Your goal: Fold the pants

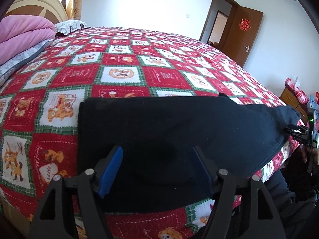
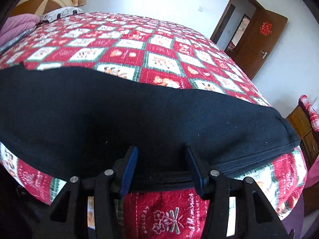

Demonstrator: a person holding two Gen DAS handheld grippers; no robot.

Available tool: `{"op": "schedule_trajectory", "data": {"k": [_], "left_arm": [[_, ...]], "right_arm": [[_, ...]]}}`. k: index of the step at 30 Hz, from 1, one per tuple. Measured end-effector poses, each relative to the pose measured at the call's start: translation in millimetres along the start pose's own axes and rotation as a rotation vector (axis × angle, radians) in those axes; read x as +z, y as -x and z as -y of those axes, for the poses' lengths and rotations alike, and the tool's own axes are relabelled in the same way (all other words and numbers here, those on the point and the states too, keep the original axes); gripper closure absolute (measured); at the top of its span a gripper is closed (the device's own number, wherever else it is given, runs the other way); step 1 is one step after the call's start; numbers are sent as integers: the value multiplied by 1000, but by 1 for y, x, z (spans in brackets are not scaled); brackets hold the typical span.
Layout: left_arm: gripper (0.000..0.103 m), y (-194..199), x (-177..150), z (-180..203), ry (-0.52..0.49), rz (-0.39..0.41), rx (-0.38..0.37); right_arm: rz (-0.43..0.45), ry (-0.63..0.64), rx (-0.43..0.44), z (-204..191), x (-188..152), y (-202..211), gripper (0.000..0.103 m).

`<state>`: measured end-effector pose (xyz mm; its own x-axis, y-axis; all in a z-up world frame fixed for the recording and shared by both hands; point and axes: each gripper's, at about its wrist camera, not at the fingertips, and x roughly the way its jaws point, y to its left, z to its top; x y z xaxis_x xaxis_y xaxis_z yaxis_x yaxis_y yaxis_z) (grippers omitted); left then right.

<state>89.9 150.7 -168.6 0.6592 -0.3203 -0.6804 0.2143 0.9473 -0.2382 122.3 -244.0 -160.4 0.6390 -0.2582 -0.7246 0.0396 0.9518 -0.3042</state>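
Dark navy pants (image 1: 169, 127) lie flat along the near edge of a bed with a red, white and green patchwork cover (image 1: 119, 73). My left gripper (image 1: 158, 153) is open, its blue-padded fingers spread over the pants' near part. My right gripper (image 2: 161, 155) is open too, its jaws straddling the pants' near hem (image 2: 249, 159) at the bed's edge. The pants fill the middle of the right wrist view (image 2: 139, 115). The right gripper also shows at the far right of the left wrist view (image 1: 297, 132).
Pink bedding (image 1: 22, 33) and a grey patterned pillow (image 1: 67, 24) lie at the bed's head on the left. An open brown door (image 1: 245, 33) stands at the back right. A wooden cabinet (image 1: 293, 97) stands right of the bed.
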Motion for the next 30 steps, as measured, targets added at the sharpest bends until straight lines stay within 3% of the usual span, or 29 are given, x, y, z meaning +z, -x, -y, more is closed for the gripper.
{"op": "schedule_trajectory", "data": {"k": [5,6,12,16,23,30], "left_arm": [[24,3,1,-10,30,30,31],[24,2,1,-13,40,30,31],[24,-1,-2,-7,-17,32,71],[13,-3,-7,-1,-71,37,92],[2,-7,-17,5,-133,58,112],[0,-11,-24,13,-194,79,153]], "right_arm": [[84,-49,40,0,16,23,51],[96,-54,86,-3,24,26,51],[100,-63,456,-62,95,15,51],[-24,-97,746,-127,143,-15,51],[-217,-156,893,-210,183,-65,51],[-328,-180,969,-233,184,-88,52]]}}
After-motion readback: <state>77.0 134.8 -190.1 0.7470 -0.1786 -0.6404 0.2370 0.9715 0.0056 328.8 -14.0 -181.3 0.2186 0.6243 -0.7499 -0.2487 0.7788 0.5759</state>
